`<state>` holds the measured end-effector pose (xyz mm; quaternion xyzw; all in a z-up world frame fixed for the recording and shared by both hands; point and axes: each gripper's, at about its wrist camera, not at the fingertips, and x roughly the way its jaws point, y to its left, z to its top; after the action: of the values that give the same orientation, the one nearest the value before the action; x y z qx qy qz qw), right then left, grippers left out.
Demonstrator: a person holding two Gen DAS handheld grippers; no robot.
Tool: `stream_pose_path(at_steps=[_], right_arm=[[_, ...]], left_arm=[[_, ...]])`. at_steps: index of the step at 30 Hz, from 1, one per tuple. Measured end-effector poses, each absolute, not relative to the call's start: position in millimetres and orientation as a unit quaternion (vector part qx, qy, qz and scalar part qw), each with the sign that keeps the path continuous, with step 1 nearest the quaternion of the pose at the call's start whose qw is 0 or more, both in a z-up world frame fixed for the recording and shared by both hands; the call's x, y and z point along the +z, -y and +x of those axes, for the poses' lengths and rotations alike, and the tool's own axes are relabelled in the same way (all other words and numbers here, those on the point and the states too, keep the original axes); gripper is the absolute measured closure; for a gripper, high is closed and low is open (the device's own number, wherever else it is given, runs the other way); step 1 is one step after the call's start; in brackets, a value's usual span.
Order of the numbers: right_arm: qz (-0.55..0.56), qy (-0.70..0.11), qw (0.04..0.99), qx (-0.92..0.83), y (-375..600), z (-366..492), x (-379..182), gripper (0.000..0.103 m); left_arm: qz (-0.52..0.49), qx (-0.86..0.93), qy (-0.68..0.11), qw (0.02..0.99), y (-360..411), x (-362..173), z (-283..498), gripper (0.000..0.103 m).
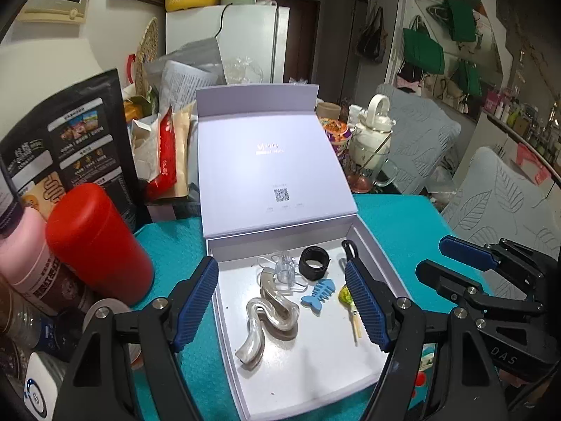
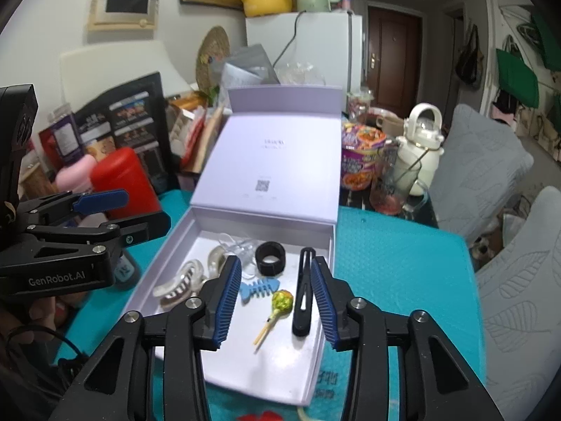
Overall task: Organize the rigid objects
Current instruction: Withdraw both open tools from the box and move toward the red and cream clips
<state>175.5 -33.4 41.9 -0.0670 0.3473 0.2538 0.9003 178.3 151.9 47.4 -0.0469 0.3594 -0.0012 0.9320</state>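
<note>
Teal table [image 2: 403,263]: open box [image 2: 317,361] holds lollipop [image 2: 282,300], black clip [image 2: 303,294].

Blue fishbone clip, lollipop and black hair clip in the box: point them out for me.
blue fishbone clip [image 2: 258,289]: right wrist view, on its spine.
lollipop [image 2: 282,300]: right wrist view, on the wrapped yellow-green head.
black hair clip [image 2: 303,291]: right wrist view, midway along its length.
</note>
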Motion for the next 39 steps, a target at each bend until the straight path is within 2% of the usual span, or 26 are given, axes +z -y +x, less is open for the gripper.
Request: stream_pose_path(at_steps=[15,25,28,30,31,39], right_arm=[[-0.07,-0.301,0.918,0.249,55,99,81,0.042],[-0.072,-0.287,0.925,0.238,70,55,88,0.037],[-0.07,-0.285,0.927,0.234,76,43,87,0.036],[-0.069,-0.284,0.928,0.231,80,35,86,0.035],[-0.067,-0.283,0.929,0.229,82,31,85,0.035],[-0.056,-0.29,0.931,0.214,100,5,73,0.032]], left_arm=[[-0.048,-0.012,-0.324,0.945,-133,85,107,0.028],[-0.036,-0.007,-0.32,0.947,-120,88,69,0.026],[-0.031,-0.004,-0.321,0.946,-117,86,60,0.02],[-0.03,-0.003,-0.323,0.946,-114,85,53,0.009],[-0.03,-0.004,-0.323,0.946,-113,83,51,0.008],[-0.018,-0.006,-0.328,0.944,-101,73,29,0.006]])
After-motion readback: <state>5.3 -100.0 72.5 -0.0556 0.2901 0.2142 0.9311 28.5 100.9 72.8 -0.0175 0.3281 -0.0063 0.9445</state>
